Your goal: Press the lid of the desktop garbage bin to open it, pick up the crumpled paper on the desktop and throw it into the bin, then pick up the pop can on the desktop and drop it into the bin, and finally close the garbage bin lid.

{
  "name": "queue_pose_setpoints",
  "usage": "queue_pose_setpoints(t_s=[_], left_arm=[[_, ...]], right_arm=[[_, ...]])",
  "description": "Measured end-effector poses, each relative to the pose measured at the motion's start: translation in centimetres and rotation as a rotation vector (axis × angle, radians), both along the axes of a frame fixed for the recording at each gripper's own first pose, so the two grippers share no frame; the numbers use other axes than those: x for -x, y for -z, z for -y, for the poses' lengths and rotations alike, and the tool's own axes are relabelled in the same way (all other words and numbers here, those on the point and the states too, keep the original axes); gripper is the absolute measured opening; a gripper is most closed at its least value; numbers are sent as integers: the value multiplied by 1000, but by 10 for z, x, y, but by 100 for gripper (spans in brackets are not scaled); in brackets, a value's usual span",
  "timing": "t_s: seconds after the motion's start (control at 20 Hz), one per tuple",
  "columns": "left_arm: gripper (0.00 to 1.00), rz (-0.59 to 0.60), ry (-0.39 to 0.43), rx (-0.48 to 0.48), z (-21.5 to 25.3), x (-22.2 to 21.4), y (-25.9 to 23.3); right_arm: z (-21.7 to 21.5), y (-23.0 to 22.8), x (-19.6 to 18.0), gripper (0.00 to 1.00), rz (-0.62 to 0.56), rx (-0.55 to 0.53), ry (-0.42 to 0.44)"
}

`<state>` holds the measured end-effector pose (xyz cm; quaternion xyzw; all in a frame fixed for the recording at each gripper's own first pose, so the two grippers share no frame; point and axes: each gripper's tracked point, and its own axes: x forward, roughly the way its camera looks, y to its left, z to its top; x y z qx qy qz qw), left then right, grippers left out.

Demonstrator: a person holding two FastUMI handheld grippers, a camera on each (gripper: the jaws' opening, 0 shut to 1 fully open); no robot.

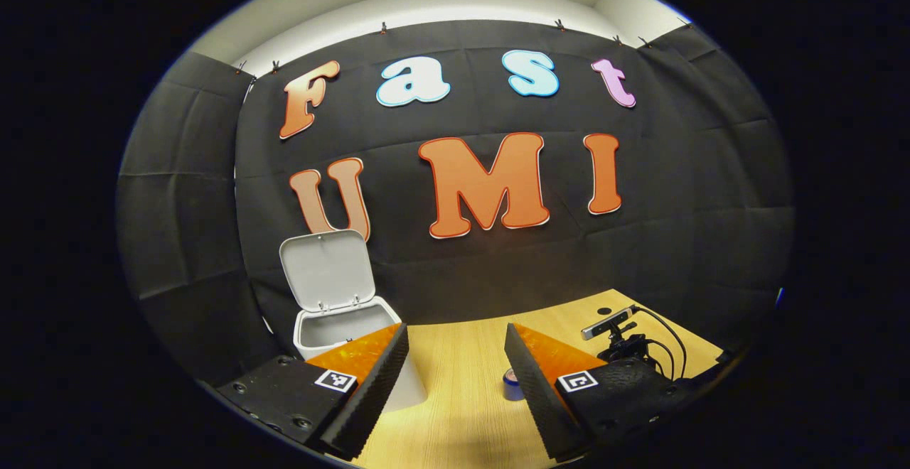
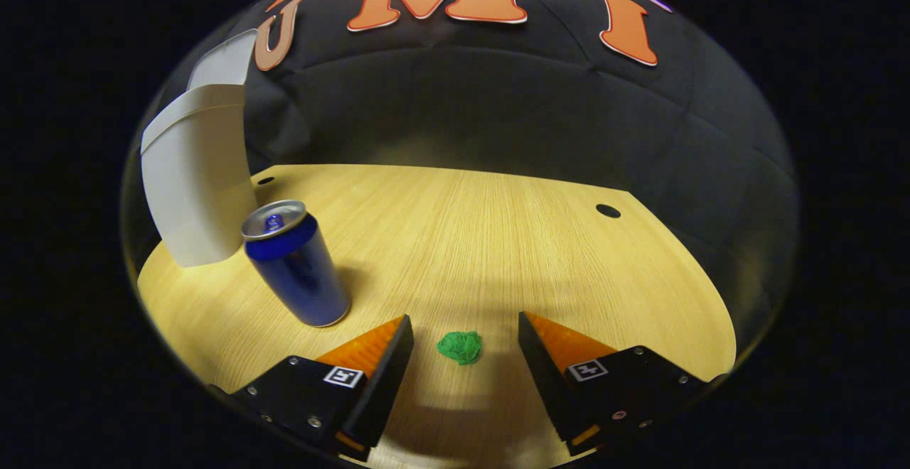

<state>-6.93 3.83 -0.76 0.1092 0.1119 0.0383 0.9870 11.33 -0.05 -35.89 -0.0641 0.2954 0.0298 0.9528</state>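
— Two things are left on the counter [image 2: 498, 241] for us: the crumpled paper [image 2: 459, 347] and the pop can [image 2: 295, 270]. The garbage bin [image 1: 334, 327] stands at the back left with its lid [image 1: 327, 268] tipped up, so the opening step looks done.

— Our right gripper [image 2: 466, 344] has its fingers apart with nothing held, and the paper lies on the wood between the tips. Our left gripper [image 1: 456, 362] hangs higher, fingers also apart and empty, looking past the bin.

— What could go wrong here?

— The paper is a small, soft, irregular wad. If we close too high, the fingers may meet above it or pinch a loose fold, and it could slip free on the way over.

— And the can?

— It is a smooth, glossy metal cylinder standing upright, near the bin and just left of our right gripper. A wide swing towards the bin could knock it over, and a round can would roll on that slick wood-grain counter. The raised plastic lid also looks light; bumping it may drop it shut before we arrive.
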Motion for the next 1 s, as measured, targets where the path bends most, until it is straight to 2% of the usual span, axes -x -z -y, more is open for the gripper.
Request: queue_pose_setpoints(t_s=[0.05,0.15,0.3,0.45,0.7,0.95,1.0], left_arm=[[87,-4,3,1,1,-1,2],[87,-16,6,5,2,-3,6],[87,-38,9,13,4,-5,14],[87,-51,20,16,7,-7,19],[87,-59,32,18,7,-7,23],[87,-48,40,39,6,-8,23],[87,-44,41,44,6,-9,22]], right_arm=[[0,6,0,74,-23,-4,1],[-1,17,2,58,-58,-1,-4],[-5,23,4,49,-77,-10,-15],[-5,24,5,31,-82,-10,-23],[-2,14,6,23,-74,-37,-23],[-1,-24,4,19,-5,-46,-28],[-3,-36,3,9,16,-48,-33]])
